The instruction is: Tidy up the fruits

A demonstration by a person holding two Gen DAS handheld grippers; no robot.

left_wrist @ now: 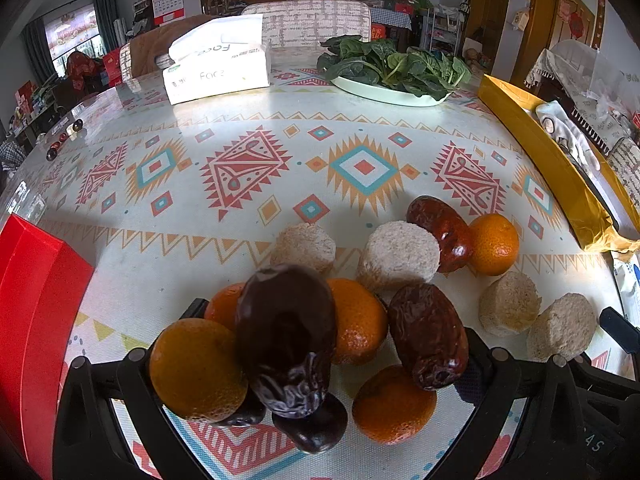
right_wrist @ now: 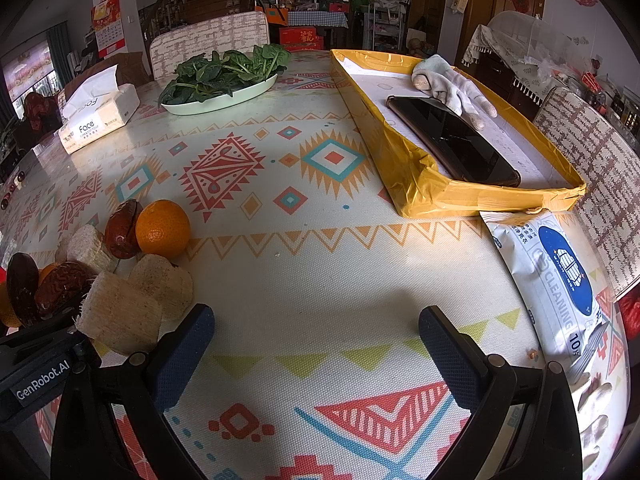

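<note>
Between the wide-spread fingers of the left gripper [left_wrist: 332, 344] lie five oranges [left_wrist: 198, 368], five dates [left_wrist: 286, 340] and four pale cut chunks [left_wrist: 398, 254] just beyond. The right gripper [right_wrist: 316, 344] gapes empty; leftward a "Face" tissue pack [right_wrist: 98, 120], rightward a "CLEANING" wipes packet [right_wrist: 560, 276].

- Left gripper [left_wrist: 328, 344]: both fingers largely hidden behind fruit; whether they pinch anything cannot be told.
- Large dark wrinkled date [left_wrist: 286, 340], between the left fingers: blurred by nearness; it covers part of two round orange mandarins [left_wrist: 358, 320] behind it.
- Two further dark dates [left_wrist: 312, 426], beneath it: only their lower ends show.
- Flat red box [left_wrist: 36, 320], left of the left gripper: cut off by the picture's edge.
- White wet-wipe packet with blue round label [right_wrist: 560, 280], right of the right gripper: small print unreadable.
- Black slab-like device [right_wrist: 452, 140] in the yellow taped cardboard tray [right_wrist: 416, 192], beyond the right gripper: far end covered by a pale knitted glove [right_wrist: 448, 80].
</note>
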